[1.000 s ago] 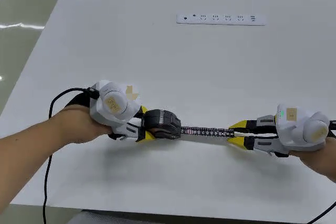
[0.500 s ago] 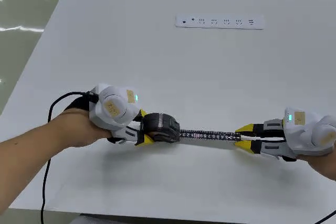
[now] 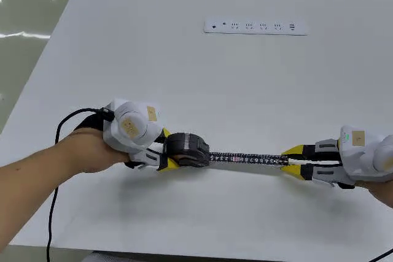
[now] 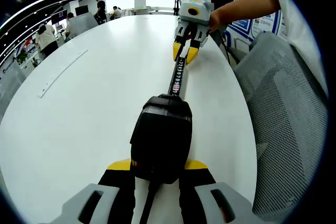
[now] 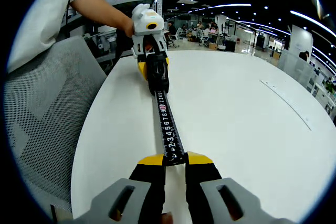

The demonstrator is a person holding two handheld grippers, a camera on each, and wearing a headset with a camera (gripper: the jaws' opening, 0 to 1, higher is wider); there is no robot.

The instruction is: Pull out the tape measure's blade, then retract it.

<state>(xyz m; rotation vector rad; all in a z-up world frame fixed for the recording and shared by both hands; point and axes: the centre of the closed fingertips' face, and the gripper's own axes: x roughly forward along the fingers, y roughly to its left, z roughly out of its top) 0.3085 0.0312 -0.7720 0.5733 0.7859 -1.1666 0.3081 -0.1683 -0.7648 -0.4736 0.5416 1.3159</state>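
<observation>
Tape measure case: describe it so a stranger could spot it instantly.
On the white table, look to the near edge, where the left gripper clamps it. It is the rounded black case, the dark block from which a numbered blade runs to the right gripper.

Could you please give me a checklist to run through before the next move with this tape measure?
1. Left claw shut on the black plastic tape measure case: ok.
2. Right claw shut on the end of the dark numbered metal blade: ok.
3. Blade runs straight between the claws, with no kink or twist: ok.
4. White power strip lies far across the white table, apart from the blade: ok.
5. Whether the blade is locked in place: cannot tell.
</observation>
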